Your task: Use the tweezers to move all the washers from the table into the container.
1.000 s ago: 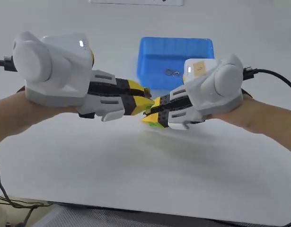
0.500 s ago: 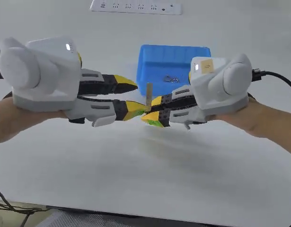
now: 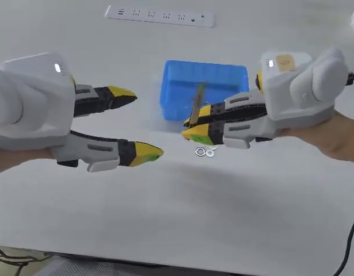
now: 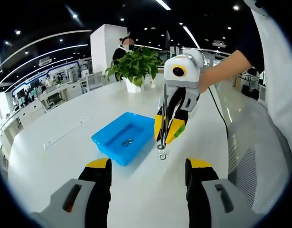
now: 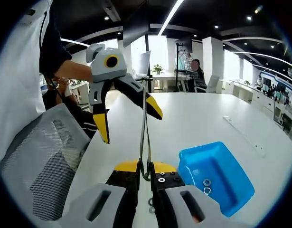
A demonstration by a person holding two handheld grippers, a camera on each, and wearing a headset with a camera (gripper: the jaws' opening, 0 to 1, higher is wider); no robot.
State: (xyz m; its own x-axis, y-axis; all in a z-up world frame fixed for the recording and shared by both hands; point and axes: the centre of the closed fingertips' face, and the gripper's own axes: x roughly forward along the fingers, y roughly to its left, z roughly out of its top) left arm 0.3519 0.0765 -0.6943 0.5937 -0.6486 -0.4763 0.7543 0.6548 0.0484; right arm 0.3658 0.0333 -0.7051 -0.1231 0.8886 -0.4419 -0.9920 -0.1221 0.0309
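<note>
**Some washers in the container, a pair left outside**

The white surface (image 3: pixel 165 207) takes up most of the head view, with a white power strip (image 3: pixel 159 16) lying along the top edge of the frame. At upper centre sits the blue rectangular plastic container (image 3: pixel 177 95). In the left gripper view it lies left of centre, and small silver washers (image 4: pixel 127 141) rest on its floor, two or three as far as can be made out.

The left tool (image 3: pixel 149 123) occupies the left of the head view. Its yellow-tipped jaws are spread wide with nothing between them, well apart from the container. The right tool (image 3: pixel 189 133) comes in from the right of that frame with its jaws pinched together on the thin metal tweezers (image 3: pixel 197 103). The tweezers cross the jaws and stand up in front of the container's near wall.

In the left gripper view the tweezers hang almost upright at centre frame. Their lower tips are just over the loose washers (image 4: pixel 162 152), and whether they touch cannot be told. These are two small silver rings side by side on the surface, just below the right tool's tip in the head view, in front of the container and outside it.

The job looks partly done: some washers are in the container and this pair is yet to go. What remains, by my reading, is to nip each ring with the tweezers, carry it over the near wall and drop it in.
</note>
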